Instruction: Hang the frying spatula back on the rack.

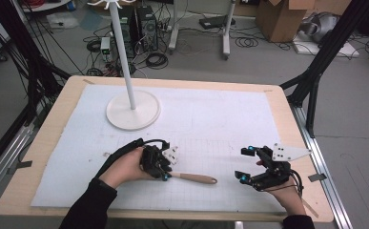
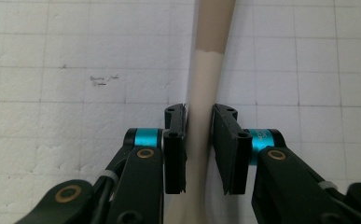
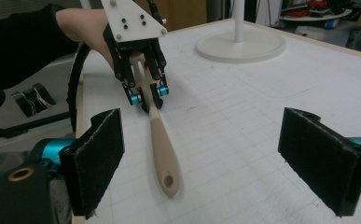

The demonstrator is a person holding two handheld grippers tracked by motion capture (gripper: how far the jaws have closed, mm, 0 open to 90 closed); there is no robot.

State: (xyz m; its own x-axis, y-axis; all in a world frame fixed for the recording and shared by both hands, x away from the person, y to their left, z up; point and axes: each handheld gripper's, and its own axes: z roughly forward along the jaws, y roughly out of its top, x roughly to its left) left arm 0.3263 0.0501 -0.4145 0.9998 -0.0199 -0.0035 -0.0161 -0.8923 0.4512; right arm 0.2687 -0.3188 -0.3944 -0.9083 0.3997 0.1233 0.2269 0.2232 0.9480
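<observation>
Left gripper [image 1: 165,175] clamps the wooden utensil [image 1: 195,178] near the worktop's [image 1: 48,129] front edge; right gripper [image 1: 243,164] gapes wide.

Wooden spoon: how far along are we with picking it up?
Done: the left gripper has closed on the wooden spoon, pads pressing its pale neck. In hand: that grip; the spoon looks to lie flat on the white mat. Left: lifting it. The right gripper stands open, apart from the handle end.
</observation>
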